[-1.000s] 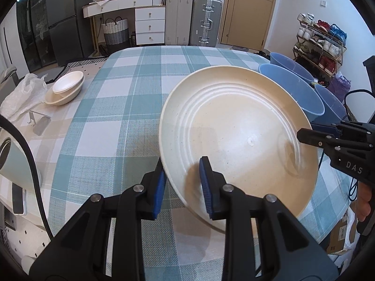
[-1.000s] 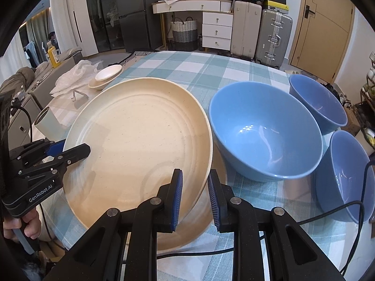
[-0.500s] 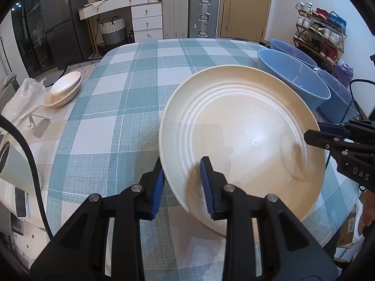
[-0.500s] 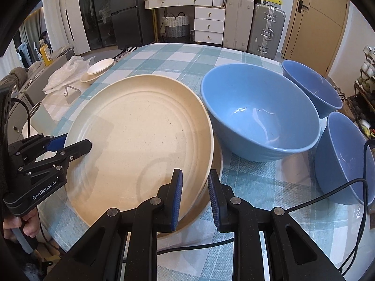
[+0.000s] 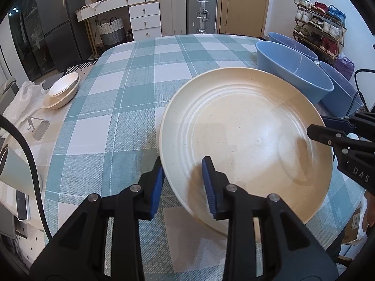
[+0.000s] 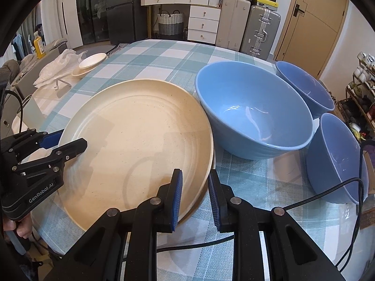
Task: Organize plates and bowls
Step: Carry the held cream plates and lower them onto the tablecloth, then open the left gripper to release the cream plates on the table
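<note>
The cream plate (image 5: 246,138) lies on the checked desk (image 5: 131,93) at its near edge, just left of the large blue bowl (image 6: 253,107). The left gripper (image 5: 184,180) straddles the plate's near-left rim, its blue-padded fingers (image 5: 208,185) opening, with the rim between them but a gap at the inner pad. The right gripper (image 6: 194,194) straddles the near-right rim, fingers narrowly apart; whether its pads press the rim I cannot tell. Two smaller blue bowls (image 6: 332,157) sit further right.
</note>
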Demonstrator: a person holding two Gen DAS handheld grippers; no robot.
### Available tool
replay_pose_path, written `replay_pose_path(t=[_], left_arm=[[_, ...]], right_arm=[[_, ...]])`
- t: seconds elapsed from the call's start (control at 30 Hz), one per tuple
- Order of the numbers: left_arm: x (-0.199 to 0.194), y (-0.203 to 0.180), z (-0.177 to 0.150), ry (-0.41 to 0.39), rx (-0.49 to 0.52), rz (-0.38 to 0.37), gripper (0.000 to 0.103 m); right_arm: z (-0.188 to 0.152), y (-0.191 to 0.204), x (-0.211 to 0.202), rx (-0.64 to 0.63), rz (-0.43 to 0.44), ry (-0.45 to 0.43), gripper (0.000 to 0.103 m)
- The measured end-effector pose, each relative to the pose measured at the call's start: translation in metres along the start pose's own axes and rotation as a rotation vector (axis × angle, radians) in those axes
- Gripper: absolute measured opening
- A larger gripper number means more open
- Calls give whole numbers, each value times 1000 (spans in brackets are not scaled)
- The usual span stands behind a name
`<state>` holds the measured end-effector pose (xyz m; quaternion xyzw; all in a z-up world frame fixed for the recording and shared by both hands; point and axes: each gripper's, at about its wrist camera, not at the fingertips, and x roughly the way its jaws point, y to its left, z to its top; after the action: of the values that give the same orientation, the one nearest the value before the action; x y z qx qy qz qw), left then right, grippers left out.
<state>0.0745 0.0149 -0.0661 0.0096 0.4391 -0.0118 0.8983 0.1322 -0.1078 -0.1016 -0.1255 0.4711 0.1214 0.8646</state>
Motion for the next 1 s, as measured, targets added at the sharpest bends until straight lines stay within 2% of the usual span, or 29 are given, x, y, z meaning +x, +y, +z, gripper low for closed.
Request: replay_pose_path(t=[0.5, 0.73, 0.87, 0.97, 1.0], left_arm=[[14, -12, -5, -7, 64, 52, 29], [15, -7, -5, -6, 49, 28, 30], [13, -3, -4, 0, 24, -3, 34], [5, -1, -3, -17, 12, -29, 50], [0, 0, -2, -32, 6, -41, 59]], right_arm=[[-9, 2, 12, -5, -35, 9, 23], [-12, -2, 12, 4, -17, 3, 23], [-11, -5, 12, 13, -1, 8, 23], [-10, -5, 9, 13, 2, 5, 25], [-9, -5, 7, 11, 4, 1, 27]])
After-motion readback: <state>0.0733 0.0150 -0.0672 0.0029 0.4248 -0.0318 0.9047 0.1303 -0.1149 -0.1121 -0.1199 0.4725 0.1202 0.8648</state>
